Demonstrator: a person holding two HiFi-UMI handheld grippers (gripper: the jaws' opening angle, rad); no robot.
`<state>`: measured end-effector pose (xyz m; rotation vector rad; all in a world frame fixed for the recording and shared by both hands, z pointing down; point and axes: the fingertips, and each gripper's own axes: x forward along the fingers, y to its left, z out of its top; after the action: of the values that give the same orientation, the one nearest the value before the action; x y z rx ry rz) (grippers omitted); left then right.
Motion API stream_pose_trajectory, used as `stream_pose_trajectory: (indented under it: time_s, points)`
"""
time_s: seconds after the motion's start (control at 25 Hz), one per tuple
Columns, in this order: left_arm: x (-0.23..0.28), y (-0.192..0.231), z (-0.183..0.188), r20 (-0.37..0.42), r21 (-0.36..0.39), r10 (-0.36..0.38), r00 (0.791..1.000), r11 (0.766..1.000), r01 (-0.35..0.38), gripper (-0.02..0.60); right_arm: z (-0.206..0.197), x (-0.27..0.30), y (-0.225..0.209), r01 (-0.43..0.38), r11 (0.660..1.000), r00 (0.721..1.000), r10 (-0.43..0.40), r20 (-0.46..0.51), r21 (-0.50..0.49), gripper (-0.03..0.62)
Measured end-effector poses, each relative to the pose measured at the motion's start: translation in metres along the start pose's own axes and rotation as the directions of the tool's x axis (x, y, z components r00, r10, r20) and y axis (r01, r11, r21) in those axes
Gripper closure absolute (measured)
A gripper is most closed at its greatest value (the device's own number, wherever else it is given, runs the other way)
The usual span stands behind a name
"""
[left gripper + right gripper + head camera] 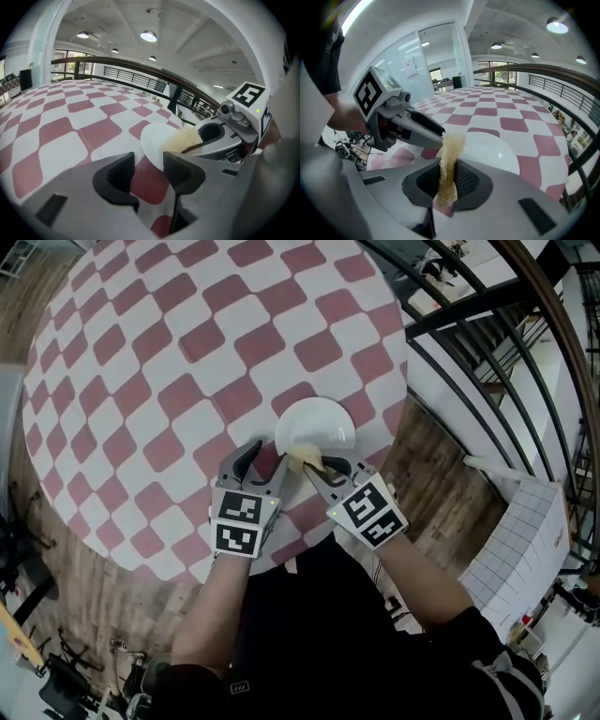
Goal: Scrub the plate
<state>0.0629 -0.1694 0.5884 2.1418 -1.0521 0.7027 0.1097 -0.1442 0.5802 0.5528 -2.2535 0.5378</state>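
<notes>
While the right gripper point(321, 469) pinches a tan netted scrubbing pad point(305, 458) tight between its jaws, the pad's free end reaches the near rim of the round white plate point(317, 423), which lies by the near right edge of the round red-and-white checked table point(141, 381). The left gripper point(262, 461) stands wide open and empty, just left of that rim. Scrubbing looks barely begun: nothing steadies the plate, and its whole face seems left to do.

One plate point(317, 421), one yellow mesh scrubber point(306, 459), one checkered table point(141, 381), two tongs: left tongs point(265, 457), right tongs point(323, 469)
</notes>
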Motion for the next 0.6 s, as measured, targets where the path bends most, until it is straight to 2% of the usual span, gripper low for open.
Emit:
stream_pose_trajectory:
  time_s: [0.24,0.48,0.6]
  points:
    - [0.013,0.005,-0.004,-0.039,0.004,-0.008,0.999,1.000,0.008,0.393,-0.009,0.012,-0.008,-0.017,1.000,0.997,0.016,-0.079,-0.020,0.548]
    - [0.015,0.005,-0.004,-0.044,0.004,-0.002,0.999,1.000,0.002,0.393,-0.016,0.013,-0.009,-0.030,0.993,0.986,0.011,-0.164,-0.117,0.549]
    - [0.014,0.005,-0.005,-0.047,-0.001,0.001,0.999,1.000,-0.001,0.393,-0.023,0.009,-0.011,-0.045,0.990,0.980,0.017,-0.197,-0.135,0.548]
